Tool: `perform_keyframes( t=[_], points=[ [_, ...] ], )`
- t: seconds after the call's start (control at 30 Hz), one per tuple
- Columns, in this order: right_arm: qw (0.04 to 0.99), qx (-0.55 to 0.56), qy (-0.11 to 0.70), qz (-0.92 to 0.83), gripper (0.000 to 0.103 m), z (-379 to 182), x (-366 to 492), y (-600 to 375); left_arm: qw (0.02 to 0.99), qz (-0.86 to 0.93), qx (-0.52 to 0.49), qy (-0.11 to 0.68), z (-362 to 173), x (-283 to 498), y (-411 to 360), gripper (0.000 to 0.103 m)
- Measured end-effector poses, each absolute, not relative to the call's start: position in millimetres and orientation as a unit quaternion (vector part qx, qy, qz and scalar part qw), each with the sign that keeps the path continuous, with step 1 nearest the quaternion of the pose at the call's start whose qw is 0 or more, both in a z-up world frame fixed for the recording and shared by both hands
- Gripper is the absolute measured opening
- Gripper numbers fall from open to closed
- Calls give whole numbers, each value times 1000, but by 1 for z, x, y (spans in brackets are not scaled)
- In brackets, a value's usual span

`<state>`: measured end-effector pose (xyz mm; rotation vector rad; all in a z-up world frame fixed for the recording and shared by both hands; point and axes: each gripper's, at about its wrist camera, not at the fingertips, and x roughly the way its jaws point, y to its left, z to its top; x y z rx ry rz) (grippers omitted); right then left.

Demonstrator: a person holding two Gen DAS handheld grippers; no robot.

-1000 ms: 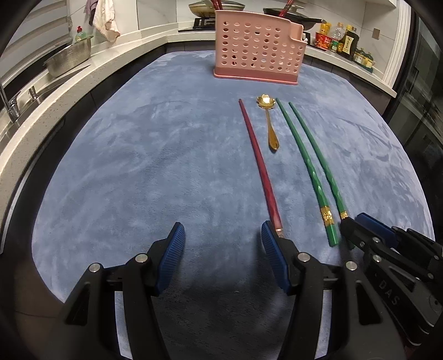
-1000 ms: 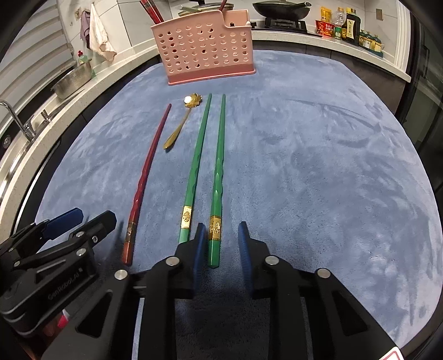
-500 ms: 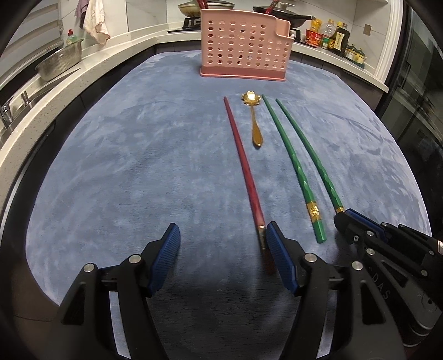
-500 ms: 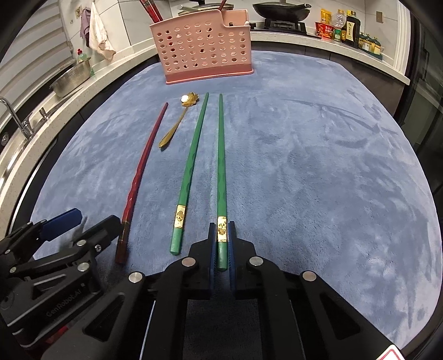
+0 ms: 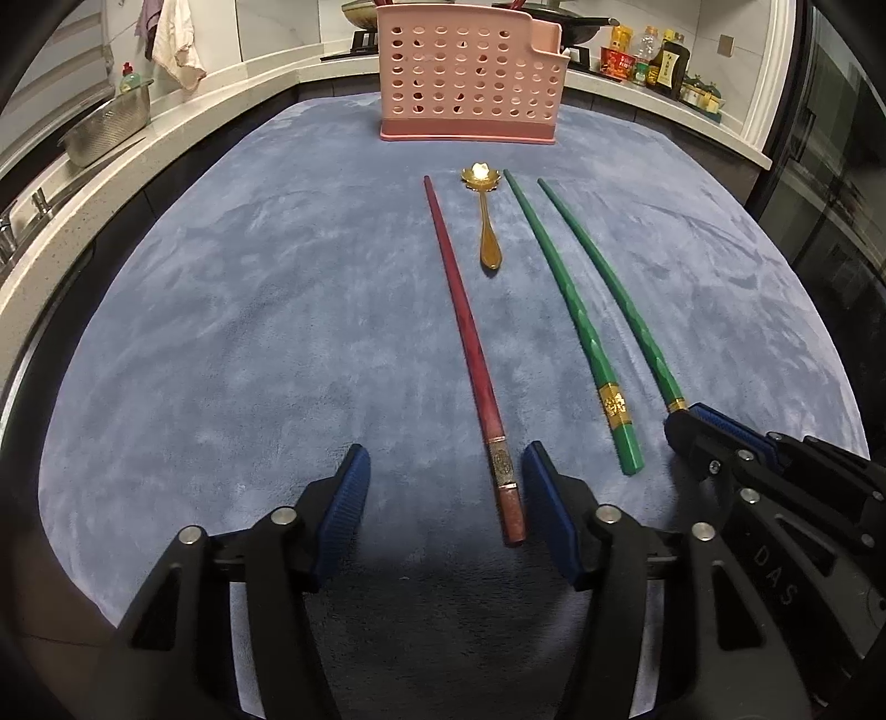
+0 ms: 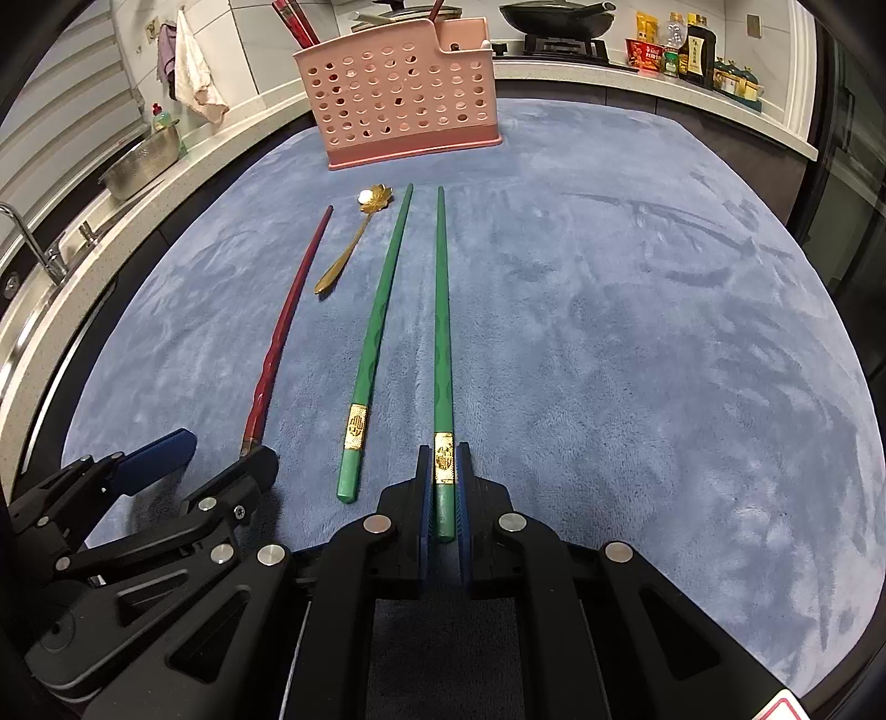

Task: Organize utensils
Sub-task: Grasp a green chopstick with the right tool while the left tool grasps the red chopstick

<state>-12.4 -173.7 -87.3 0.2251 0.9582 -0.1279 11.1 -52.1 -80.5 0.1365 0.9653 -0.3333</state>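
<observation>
On the blue mat lie a red chopstick (image 5: 468, 338), a gold spoon (image 5: 487, 227) and two green chopsticks (image 5: 576, 315). My left gripper (image 5: 443, 498) is open, its jaws on either side of the red chopstick's thick end, which lies close to the right finger. My right gripper (image 6: 443, 487) is shut on the thick end of the right green chopstick (image 6: 442, 332), low at the mat. The other green chopstick (image 6: 376, 338) lies just left of it. A pink perforated utensil basket (image 6: 404, 94) stands at the far end and holds red chopsticks.
A white counter runs around the mat with a sink and metal colander (image 6: 141, 166) at left, a hanging towel (image 6: 194, 72), a stove with a wok (image 6: 554, 19) behind the basket, and sauce bottles (image 6: 686, 50) at far right.
My right gripper closed on the right green chopstick's end. My left gripper shifted right and forward, so the red chopstick's end now lies between its open fingers.
</observation>
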Motion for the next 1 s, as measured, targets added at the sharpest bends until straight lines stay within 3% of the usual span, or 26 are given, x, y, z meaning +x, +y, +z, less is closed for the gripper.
perform_keyframes(
  t=[0.53,1.0],
  points=[
    [879,111,459,-61,7,-88,-13,-174,869,-174,41,462,-79,10,-45,7],
    [884,127,447,-57,7,-78,-19,-178,874,-171,8,454,-64,12,-29,7]
  ],
)
